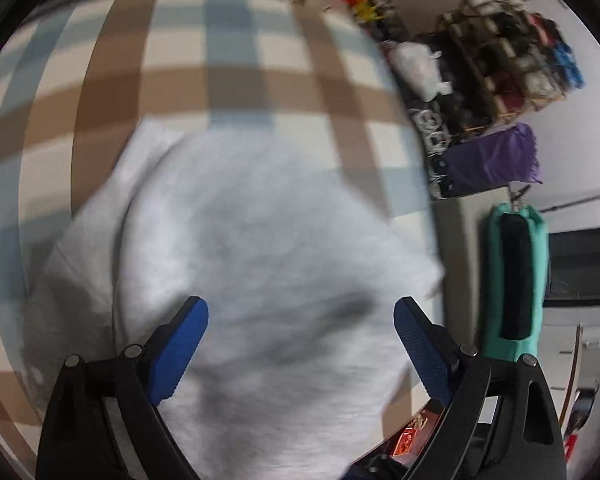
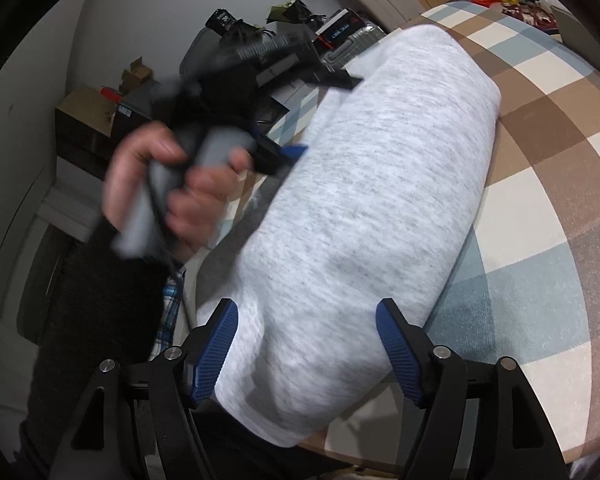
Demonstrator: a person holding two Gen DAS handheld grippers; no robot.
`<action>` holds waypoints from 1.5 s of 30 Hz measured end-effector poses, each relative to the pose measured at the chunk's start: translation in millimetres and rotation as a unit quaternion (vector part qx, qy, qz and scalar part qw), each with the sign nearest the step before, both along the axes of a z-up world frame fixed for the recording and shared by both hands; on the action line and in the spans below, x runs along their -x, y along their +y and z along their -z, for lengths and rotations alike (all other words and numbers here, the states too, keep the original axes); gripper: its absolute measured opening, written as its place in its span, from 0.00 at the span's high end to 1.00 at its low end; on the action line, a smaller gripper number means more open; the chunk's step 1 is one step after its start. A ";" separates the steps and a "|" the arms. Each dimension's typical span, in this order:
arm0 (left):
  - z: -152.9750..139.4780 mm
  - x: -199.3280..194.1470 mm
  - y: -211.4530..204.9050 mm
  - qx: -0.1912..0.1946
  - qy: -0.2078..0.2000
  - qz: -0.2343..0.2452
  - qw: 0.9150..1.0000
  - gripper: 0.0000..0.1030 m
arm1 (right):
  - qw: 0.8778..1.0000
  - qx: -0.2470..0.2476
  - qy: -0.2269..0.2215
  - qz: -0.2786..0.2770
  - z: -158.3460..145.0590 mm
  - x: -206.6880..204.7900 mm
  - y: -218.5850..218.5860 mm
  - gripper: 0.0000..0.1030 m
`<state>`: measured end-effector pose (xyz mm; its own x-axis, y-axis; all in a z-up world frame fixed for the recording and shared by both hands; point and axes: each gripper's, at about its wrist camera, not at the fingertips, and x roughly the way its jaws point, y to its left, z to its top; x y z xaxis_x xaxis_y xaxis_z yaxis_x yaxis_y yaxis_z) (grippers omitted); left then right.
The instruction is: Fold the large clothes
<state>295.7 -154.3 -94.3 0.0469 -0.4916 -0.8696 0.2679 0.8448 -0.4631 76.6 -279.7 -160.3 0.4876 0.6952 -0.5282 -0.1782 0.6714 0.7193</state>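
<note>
Right claw open wide, blue pads either side of the near end of the garment without pressing it. Left claw likewise spread, hovering above the garment, nothing pinched; seen from the right wrist at the garment's far-left edge, gripped by a hand and blurred. Garment itself: a pale grey heathered bundle, already doubled into a thick oblong, lying on the checked cloth of the counter, near end close to the counter edge. Beyond the garment, clutter: boxes, a shoe rack, a purple bag.

Probably late in the fold, between grasps, with both claws free. Next move likely calls for pinching a fresh edge or corner at each end, then carrying it across evenly. Thick layers may slip apart if only the top ply gets caught.
</note>
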 end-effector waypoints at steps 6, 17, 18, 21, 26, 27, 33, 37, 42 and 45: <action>42.1 6.1 -59.9 -0.091 -0.015 0.092 0.991 0.05 | 0.999 0.032 -0.011 -0.002 -6.4 0.8 4.7 0.21; -6.9 51.3 9.6 -0.057 -0.059 0.077 0.994 0.02 | 1.000 0.013 0.001 0.000 0.6 -4.4 -6.9 0.21; -5.0 63.2 18.1 -0.056 -0.062 0.082 0.993 0.02 | 1.000 0.013 0.002 0.001 0.6 -4.6 -7.2 0.21; 17.0 91.7 48.2 -0.030 -0.042 0.090 0.995 0.02 | 1.000 0.015 0.003 0.006 0.4 -5.7 -7.3 0.21; 95.3 99.8 92.1 0.009 -0.016 0.038 0.999 0.02 | 1.000 0.014 0.001 0.005 1.3 -6.5 -3.2 0.21; 96.0 100.7 97.2 0.024 -0.024 0.030 0.999 0.02 | 1.000 0.011 0.002 0.005 1.8 -6.6 -3.6 0.21; 66.8 103.0 111.9 0.052 -0.028 0.011 0.998 0.02 | 1.000 0.012 0.000 0.008 4.5 -8.3 -6.9 0.21; 82.6 111.3 112.6 0.041 -0.045 0.041 0.997 0.02 | 1.000 0.010 0.001 0.009 3.0 -8.3 -9.0 0.21; 103.7 89.5 106.0 0.024 -0.006 0.032 0.999 0.02 | 1.000 0.026 -0.006 0.006 0.0 -7.0 -3.4 0.21; 61.1 68.0 111.0 0.055 -0.053 0.011 0.997 0.02 | 0.999 0.039 -0.009 0.008 -0.5 -5.5 -2.2 0.21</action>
<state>227.7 -43.3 -155.4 0.1235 -0.5858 -0.8010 0.3378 0.7838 -0.5211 82.0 -281.9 -159.8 0.5081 0.6443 -0.5715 -0.1795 0.7282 0.6614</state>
